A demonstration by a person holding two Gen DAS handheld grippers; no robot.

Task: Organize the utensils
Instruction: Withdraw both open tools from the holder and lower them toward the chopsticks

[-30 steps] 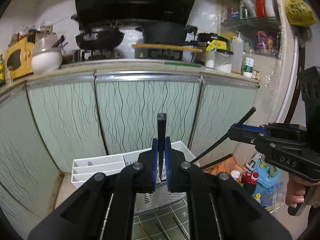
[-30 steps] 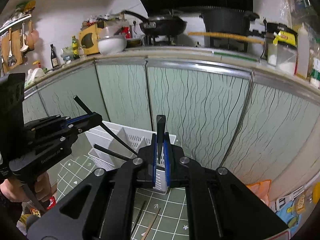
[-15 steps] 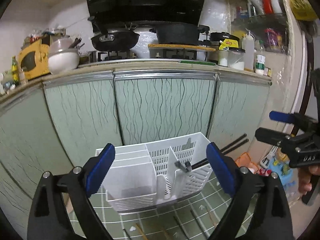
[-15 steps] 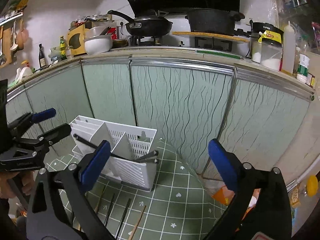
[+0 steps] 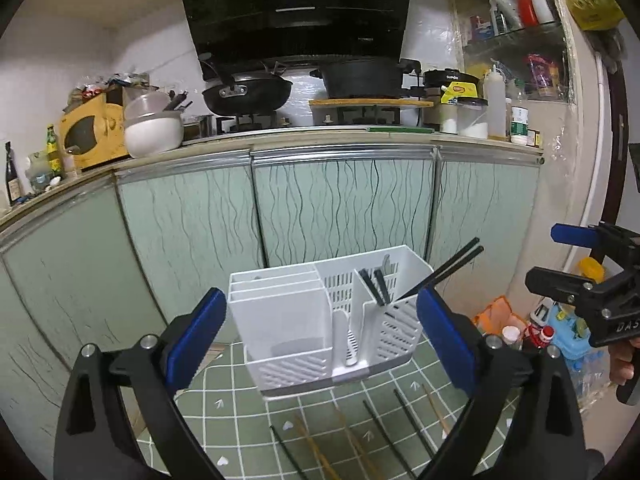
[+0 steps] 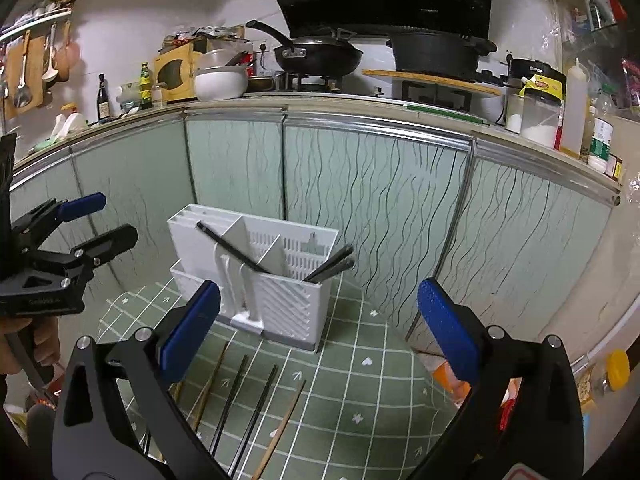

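Observation:
A white slotted utensil holder [image 5: 320, 320] stands on a green tiled mat [image 5: 240, 412]; it also shows in the right wrist view [image 6: 288, 300]. Black chopsticks [image 5: 440, 270] lean in its right compartment, also seen in the right wrist view [image 6: 330, 266]. Several loose black and wooden chopsticks [image 6: 240, 400] lie on the mat in front of the holder. My left gripper [image 5: 318, 332] is open and empty, above the mat before the holder. My right gripper [image 6: 318, 324] is open and empty to the holder's right; it shows in the left wrist view [image 5: 576, 264].
Green kitchen cabinet doors [image 5: 340, 208] stand right behind the holder. The counter above carries a wok [image 5: 246, 94], a pot [image 5: 360, 78], a white bowl [image 5: 154, 132] and bottles. Bottles and bags [image 5: 536, 332] crowd the floor at the right.
Both grippers were shut on black chopsticks a second ago. They opened, the chopsticks now rest in the holder, and both grippers have drawn back from it.

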